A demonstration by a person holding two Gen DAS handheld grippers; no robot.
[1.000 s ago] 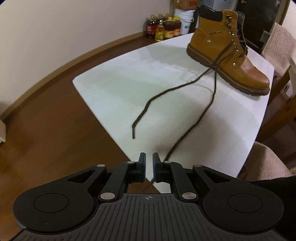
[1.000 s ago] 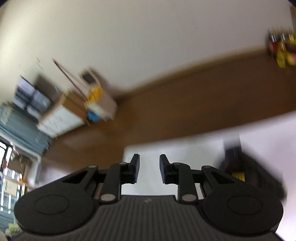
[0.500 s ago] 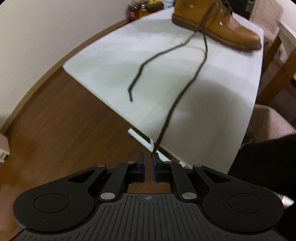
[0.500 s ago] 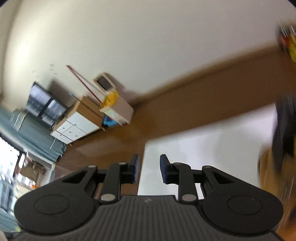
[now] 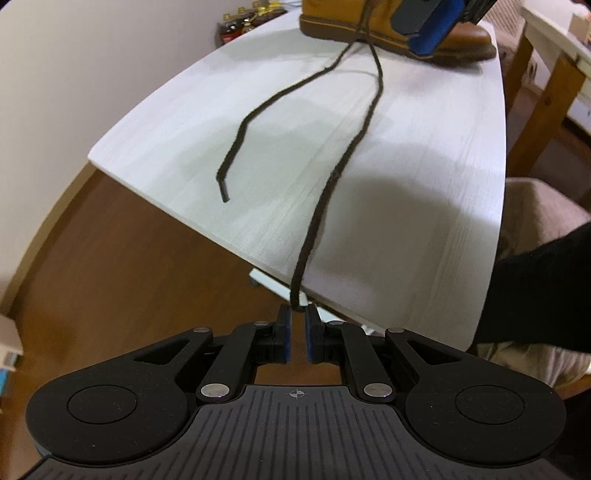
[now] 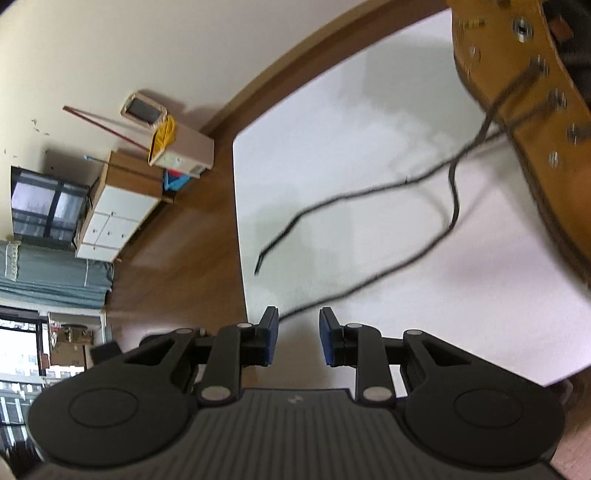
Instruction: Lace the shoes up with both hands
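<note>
The left gripper [image 5: 296, 334] has just eased its jaws apart, one lace end [image 5: 334, 173] running off the white table [image 5: 424, 221] to its tips — seemingly no longer pinched — while the other end [image 5: 236, 147] lies loose below the tan boot [image 5: 391, 35].

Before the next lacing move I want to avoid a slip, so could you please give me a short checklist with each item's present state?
1. Left gripper has one lace end between its tips: ok; its jaws have just been opening.
2. Pads pinching that lace end: cannot tell.
3. Right gripper open and empty: ok.
4. Second lace end lying free on the table: ok.
5. Boot standing on its sole on the table: ok.
</note>
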